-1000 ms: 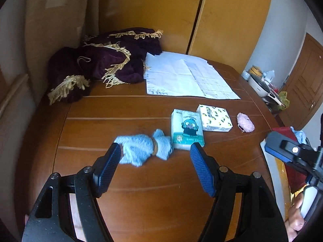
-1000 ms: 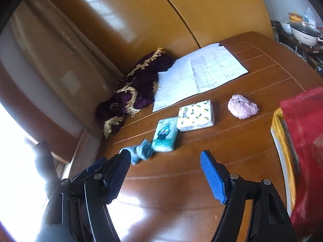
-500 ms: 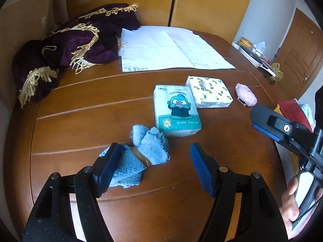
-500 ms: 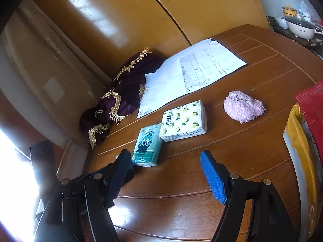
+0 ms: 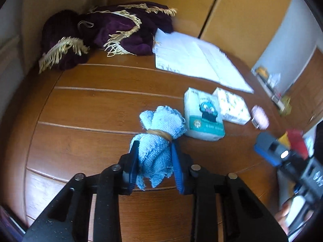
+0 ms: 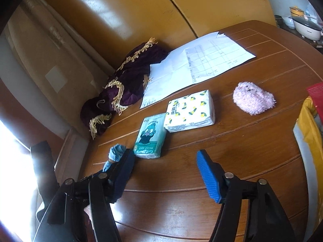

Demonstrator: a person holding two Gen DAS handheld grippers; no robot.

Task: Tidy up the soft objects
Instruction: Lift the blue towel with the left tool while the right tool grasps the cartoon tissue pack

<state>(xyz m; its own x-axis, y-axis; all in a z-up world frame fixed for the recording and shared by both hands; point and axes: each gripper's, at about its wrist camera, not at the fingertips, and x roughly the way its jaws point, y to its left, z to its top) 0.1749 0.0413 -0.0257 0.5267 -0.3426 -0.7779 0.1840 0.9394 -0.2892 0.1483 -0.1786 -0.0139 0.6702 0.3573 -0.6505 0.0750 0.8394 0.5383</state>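
My left gripper (image 5: 154, 159) is shut on a light blue rolled towel (image 5: 159, 139) bound with a rubber band, held over the wooden table (image 5: 90, 111). The towel's end also shows in the right wrist view (image 6: 116, 154). A teal tissue pack (image 5: 203, 118) and a white lemon-print tissue pack (image 5: 232, 105) lie to the right of it, with a pink fluffy toy (image 5: 260, 117) beyond. My right gripper (image 6: 165, 173) is open and empty, above the table in front of the teal pack (image 6: 150, 136), the lemon pack (image 6: 189, 111) and the pink toy (image 6: 253, 97).
A purple fringed cloth (image 5: 105, 34) is heaped at the table's far left. White paper sheets (image 5: 193, 60) lie at the back. A red and yellow bag (image 6: 311, 121) stands at the right edge. Wooden cabinet doors (image 6: 161, 10) stand behind the table.
My left gripper has closed on the blue towel, which lay between its open jaws half a second ago. My right gripper has moved closer to the tissue packs and stays open.
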